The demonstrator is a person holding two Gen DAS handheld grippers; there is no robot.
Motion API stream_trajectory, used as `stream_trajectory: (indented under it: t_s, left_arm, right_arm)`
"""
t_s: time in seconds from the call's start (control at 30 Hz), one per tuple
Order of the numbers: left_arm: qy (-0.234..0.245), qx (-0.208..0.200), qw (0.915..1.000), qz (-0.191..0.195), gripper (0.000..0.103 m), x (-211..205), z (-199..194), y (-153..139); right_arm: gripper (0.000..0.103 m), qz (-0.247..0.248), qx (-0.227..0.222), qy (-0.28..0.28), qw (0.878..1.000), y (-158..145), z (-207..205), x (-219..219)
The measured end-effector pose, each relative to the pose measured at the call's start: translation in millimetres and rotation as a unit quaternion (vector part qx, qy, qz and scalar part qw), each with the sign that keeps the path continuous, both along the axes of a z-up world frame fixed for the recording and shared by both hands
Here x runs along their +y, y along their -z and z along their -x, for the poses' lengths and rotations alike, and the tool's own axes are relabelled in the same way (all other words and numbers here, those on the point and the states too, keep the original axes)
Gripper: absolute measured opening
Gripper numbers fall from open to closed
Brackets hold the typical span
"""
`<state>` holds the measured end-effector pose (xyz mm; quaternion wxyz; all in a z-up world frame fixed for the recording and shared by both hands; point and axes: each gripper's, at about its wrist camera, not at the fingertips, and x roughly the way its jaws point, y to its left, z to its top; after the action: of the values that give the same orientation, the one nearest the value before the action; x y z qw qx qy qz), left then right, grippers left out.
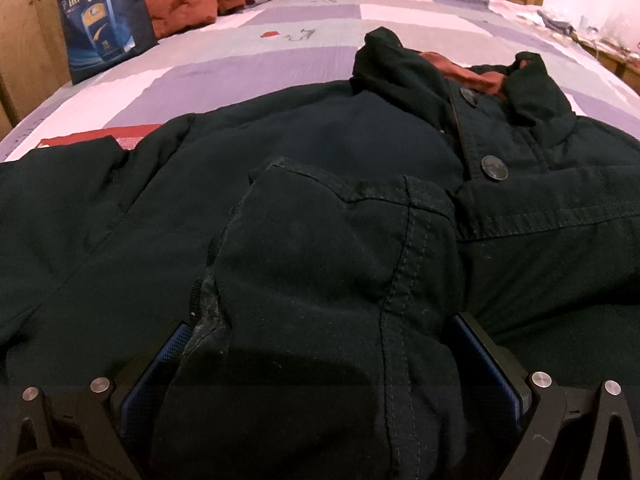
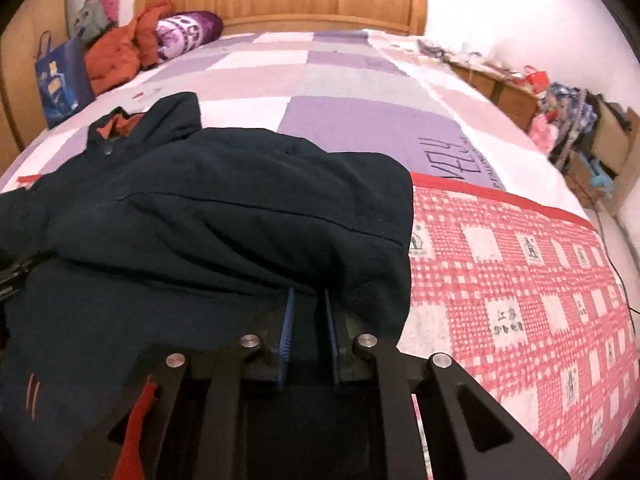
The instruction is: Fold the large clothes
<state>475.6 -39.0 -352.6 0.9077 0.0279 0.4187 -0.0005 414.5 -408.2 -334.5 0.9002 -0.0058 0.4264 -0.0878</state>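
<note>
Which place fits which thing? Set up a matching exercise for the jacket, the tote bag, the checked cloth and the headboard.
Things:
1. dark jacket
2. blue tote bag
3. red-and-white checked cloth
4. wooden headboard

Places:
a. far end of the bed
b. standing at the bed's far left edge
c. spread out on the bed, collar toward the far end
d. right of the jacket on the bed

Pairs: 1-c, 2-b, 3-d, 4-a
</note>
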Motion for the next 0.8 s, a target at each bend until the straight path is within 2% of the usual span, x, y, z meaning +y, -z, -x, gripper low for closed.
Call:
stream_trajectory:
  t_s: [0.1,0.3,0.37,0.4,0.43,0.47,0.5,0.53,0.67,0.7,0.8]
  left_arm:
    - [0.000,0.000,1.0000,0.003,0.103,0,0,1]
    - [-0.001,0.001,1.0000,0.006,0.103,1,0,1]
    - [-0.001,0.001,1.0000,0.006,0.103,0,0,1]
    - [-0.001,0.001,1.0000,0.006,0.103,0,0,1]
    - [-0.001,0.001,1.0000,0.004,0.103,0,0,1]
    - [-0.001,0.001,1.0000,0.001,0.103,-1,0,1]
    - [-0.001,0.001,1.0000,0.000,0.103,-1,0,0]
    - [-0.001,0.003,1.0000,-0.004,0.103,-2,0,-1]
    - [0.025,-0.005,0.9990,-0.037,0.103,-4,12,-12]
    - [0.030,-0.006,0.9988,-0.038,0.103,-1,14,-13]
    - [0.043,-0.006,0.9988,-0.022,0.103,14,20,-18]
  right_arm:
    - [0.019,-0.014,-0.017,0.010,1.000,-1,8,0]
    - [0.019,-0.048,-0.022,0.014,0.999,-8,20,-5]
    - [0.022,-0.032,-0.020,0.021,0.999,-13,26,2]
    - [0.034,-0.005,-0.016,0.022,1.000,-16,29,13]
    - [0.058,0.008,-0.016,0.007,1.000,-18,30,26]
    - [0.088,0.012,-0.018,-0.012,1.000,-21,31,38]
    - [0.099,0.013,-0.022,-0.036,0.999,-23,32,54]
    - [0.103,0.014,-0.026,-0.064,0.998,-24,32,72]
    - [0.103,0.078,-0.004,-0.143,0.987,-10,30,124]
    - [0.103,0.084,0.003,-0.140,0.987,-6,30,122]
    - [0.103,0.051,0.004,-0.044,0.998,-3,37,61]
